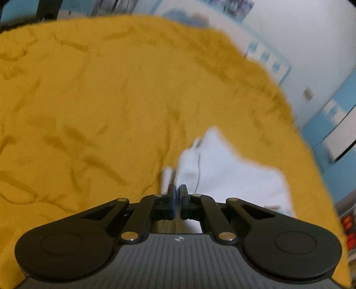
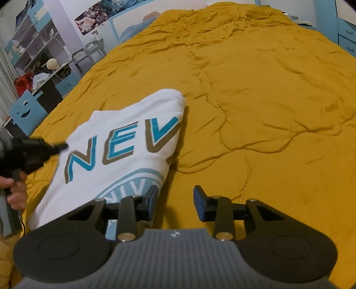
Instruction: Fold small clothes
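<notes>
The white printed T-shirt (image 2: 124, 142) lies partly folded on the yellow bedspread (image 2: 267, 100). The left hand-held gripper (image 1: 177, 195) is pinched together at the shirt's edge, though blur hides whether it holds cloth; the right hand-held gripper (image 2: 174, 200) stands apart, empty, beside the shirt. A thin pinch could slip and spoil the fold.

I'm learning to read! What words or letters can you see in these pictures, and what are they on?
"NEV": big teal letters on the white shirt; the word runs off at the fold.
"NIV": upside-down letters in the round teal badge lower on the shirt, partly hidden.
Wall posters: too blurred to read.
</notes>
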Demonstrator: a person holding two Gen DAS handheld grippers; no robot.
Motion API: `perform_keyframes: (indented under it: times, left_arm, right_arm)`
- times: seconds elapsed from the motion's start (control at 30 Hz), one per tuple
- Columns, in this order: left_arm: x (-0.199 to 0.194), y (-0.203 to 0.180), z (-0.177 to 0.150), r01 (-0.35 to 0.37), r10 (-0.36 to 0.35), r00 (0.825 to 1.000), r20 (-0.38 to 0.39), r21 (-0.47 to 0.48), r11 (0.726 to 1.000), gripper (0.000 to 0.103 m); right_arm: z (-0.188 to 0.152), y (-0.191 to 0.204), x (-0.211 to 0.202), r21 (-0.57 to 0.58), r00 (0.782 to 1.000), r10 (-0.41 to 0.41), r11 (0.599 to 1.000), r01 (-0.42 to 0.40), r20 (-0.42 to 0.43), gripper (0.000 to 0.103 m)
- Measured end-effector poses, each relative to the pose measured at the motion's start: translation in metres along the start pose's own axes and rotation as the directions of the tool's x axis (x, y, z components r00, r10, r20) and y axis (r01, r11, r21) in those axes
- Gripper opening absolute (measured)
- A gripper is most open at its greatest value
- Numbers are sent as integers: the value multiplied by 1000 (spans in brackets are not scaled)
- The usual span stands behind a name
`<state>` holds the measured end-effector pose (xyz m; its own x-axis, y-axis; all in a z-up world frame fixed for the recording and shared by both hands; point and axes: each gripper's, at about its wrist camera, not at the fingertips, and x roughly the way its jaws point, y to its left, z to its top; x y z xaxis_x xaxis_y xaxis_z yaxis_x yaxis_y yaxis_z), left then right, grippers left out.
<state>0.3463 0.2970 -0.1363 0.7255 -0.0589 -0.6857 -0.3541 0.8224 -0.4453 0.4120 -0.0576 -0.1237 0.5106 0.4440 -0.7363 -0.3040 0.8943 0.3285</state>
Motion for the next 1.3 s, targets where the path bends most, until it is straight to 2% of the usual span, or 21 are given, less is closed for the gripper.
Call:
perform_keyframes:
  times: [0.1,0.13,0.17,0.2,0.27,0.33,0.4,0.47,0.53,0.63,0.77,0.97,1.1,1.17,1.3]
  left_arm:
    - [1,5,-2,16,-17,1000,-9,-36,999,5]
    - [-3,7,0,34,-34,999,-5,-57,998,9]
    - [-9,8,1,42,-43,999,0,-72,997,18]
    - [-16,9,2,40,-40,999,13,-79,996,23]
    - [-30,14,4,42,-39,998,43,-80,996,51]
    - [-38,23,7,70,-63,996,63,-109,992,66]
    - [-38,33,11,128,-123,992,42,-162,979,72]
    - [-24,34,19,162,-165,986,6,-205,965,79]
    - [-12,41,16,171,-184,983,-28,-249,953,80]
    - [9,46,13,169,-196,978,-67,-289,942,80]
    - [28,44,15,193,-221,972,-74,-275,942,79]
    - [46,41,17,255,-283,956,-79,-259,932,51]
    - [50,42,17,269,-297,952,-79,-255,929,44]
    - [49,42,18,265,-293,953,-78,-253,930,39]
    - [33,34,17,244,-262,964,-52,-225,943,31]
  right_arm:
    - [0,0,3,6,1000,-1,1000,1,-3,32]
    - [-1,-1,2,5,1000,1,1000,-1,-4,32]
    - [-1,-2,1,2,1000,2,1000,-2,-4,32]
    - [0,-3,0,0,1000,1,1000,-1,-2,32]
    - [2,-6,-3,12,1000,9,1000,-9,5,35]
    - [6,-10,-5,44,999,34,998,-35,23,48]
    - [10,-13,-4,83,997,63,994,-65,34,59]
    - [15,-18,3,150,994,107,983,-110,26,62]
    - [22,-25,16,221,987,157,963,-157,16,63]
    - [30,-31,33,294,983,185,939,-180,10,63]
    - [42,-41,58,370,973,231,903,-216,3,63]
    - [54,-60,97,482,952,307,831,-278,19,60]
    - [64,-72,124,555,932,359,766,-324,48,52]
    - [68,-75,139,586,923,383,738,-334,45,44]
    - [74,-73,154,595,913,406,724,-350,43,19]
